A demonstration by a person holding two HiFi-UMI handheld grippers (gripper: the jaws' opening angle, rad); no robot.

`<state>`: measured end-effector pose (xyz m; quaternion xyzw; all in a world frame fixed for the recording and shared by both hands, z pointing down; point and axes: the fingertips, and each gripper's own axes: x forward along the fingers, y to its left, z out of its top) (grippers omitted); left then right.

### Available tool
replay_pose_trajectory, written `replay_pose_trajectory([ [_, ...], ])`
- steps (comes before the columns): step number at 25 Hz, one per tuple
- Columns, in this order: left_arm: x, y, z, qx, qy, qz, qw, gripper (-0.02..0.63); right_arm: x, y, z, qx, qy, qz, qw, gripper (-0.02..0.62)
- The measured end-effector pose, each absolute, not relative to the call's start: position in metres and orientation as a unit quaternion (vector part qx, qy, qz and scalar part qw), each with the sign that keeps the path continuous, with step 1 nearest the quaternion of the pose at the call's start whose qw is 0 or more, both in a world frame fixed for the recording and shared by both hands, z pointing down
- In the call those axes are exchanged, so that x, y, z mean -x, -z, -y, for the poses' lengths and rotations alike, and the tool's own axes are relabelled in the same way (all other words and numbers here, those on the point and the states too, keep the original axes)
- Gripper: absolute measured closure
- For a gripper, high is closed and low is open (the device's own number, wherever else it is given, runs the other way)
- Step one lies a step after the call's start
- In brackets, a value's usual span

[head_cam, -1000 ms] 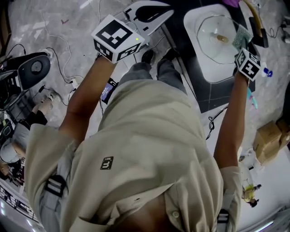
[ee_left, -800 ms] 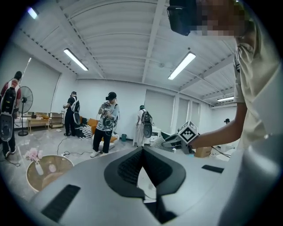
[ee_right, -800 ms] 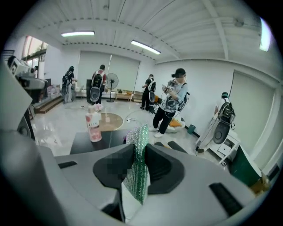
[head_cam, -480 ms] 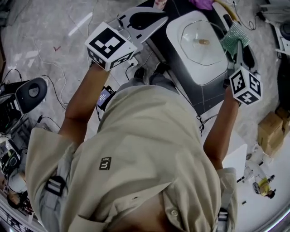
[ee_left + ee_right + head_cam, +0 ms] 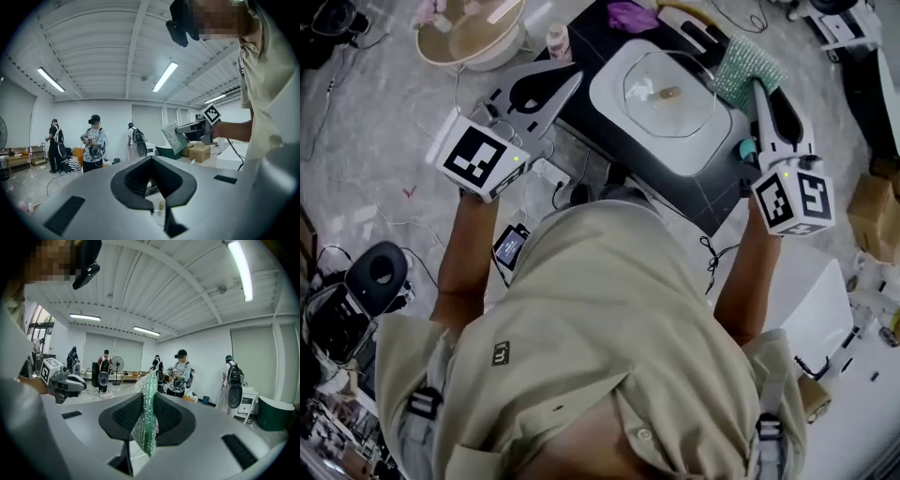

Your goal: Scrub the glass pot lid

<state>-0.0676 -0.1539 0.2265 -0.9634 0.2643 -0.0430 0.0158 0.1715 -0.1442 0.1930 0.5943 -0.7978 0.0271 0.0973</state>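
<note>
Grey marbled flooring surrounds a low black tiled table (image 5: 724,192), on which a white rounded-square basin (image 5: 607,96) stands.

Location of task item: the clear round glass pot lid (image 5: 656,70) lies inside the basin, its small brown centre knob (image 5: 670,93) uppermost.

Condition of task item: the glass reads transparent throughout. No suds, water film or visible soiling can be made out from the head view, so its cleanliness cannot be confirmed.

Right gripper (image 5: 757,87): jaws are clamped on a green glittery mesh scouring pad (image 5: 748,64). The right gripper view shows the pad pinched edge-on between them. The pad is held just beyond the basin's right rim, apart from the lid and not touching it.

Left gripper (image 5: 570,80): jaws are pressed together with nothing between them, as its own view shows. It is held out over the floor to the left of the table, well apart from the lid, and is not steadying it.

Progress assessment: no scrubbing contact exists at this moment. The tool is in hand, so preparation appears done. Judged from the dry-looking glass, the scrubbing itself appears largely or wholly outstanding. The pad must be brought onto the glass, and the lid probably needs bracing.
</note>
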Motion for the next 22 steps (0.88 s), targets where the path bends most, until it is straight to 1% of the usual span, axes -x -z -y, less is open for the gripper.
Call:
replay_pose_trajectory([
  [3,0.061,-0.219,0.149,0.965,0.041,-0.257,0.028,0.592,-0.173,-0.176,0.128,-0.593,-0.025,0.801,0.077,0.503],
  [11,0.047,-0.208,0.134,0.968,0.039,-0.243,0.049,0.592,-0.173,-0.152,0.095,-0.584,-0.015,0.810,0.058,0.504],
  [22,0.049,-0.212,0.112,0.969,0.045,-0.238,0.045,0.592,-0.170,-0.138,0.064,-0.582,-0.004,0.812,0.052,0.506],
])
